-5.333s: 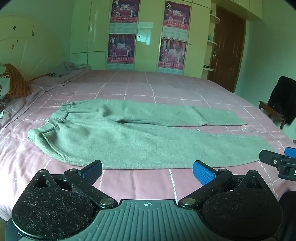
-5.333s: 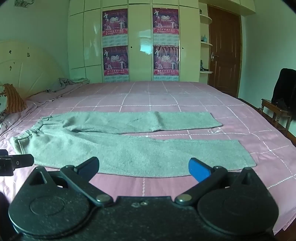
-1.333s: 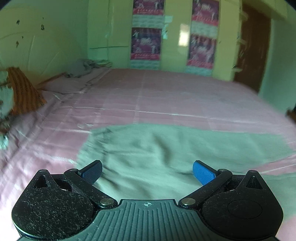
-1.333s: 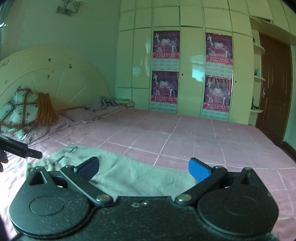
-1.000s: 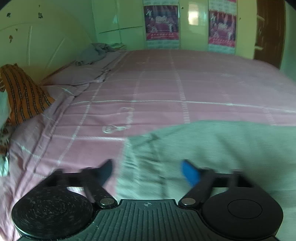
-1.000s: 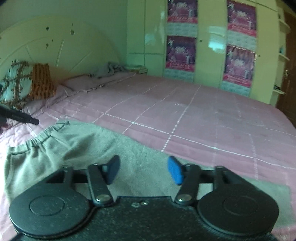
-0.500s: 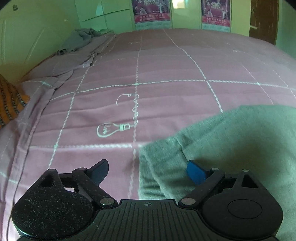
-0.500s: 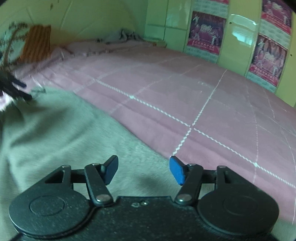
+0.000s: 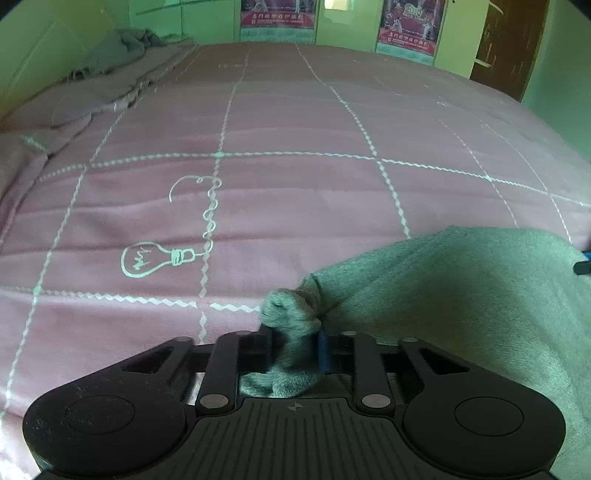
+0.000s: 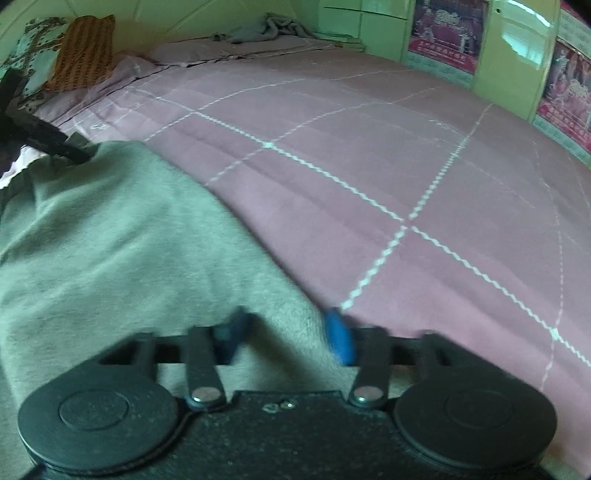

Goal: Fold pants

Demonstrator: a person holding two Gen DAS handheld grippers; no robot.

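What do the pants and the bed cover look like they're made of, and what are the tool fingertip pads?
Pants: soft grey-green fleece or brushed knit, by the look; matte fuzzy nap, bunching thickly in the left tool.
Bed cover: thin pink woven fabric, probably cotton or a blend; smooth and matte, with white zigzag grid lines that may be printed or stitched.
Pads on the right tool: blue, likely rubber or plastic; too blurred to tell.

Little could be read. The posters [image 9: 407, 23] on the wardrobe doors carried lines of printed characters, too small and blurred to make out in either view. One poster [image 10: 448, 27] showed a headline that looked like digits, but it could not be told for sure. The bedspread [image 9: 295, 122] bore a stitched light bulb drawing [image 9: 157, 258] with an illegible scribble inside.
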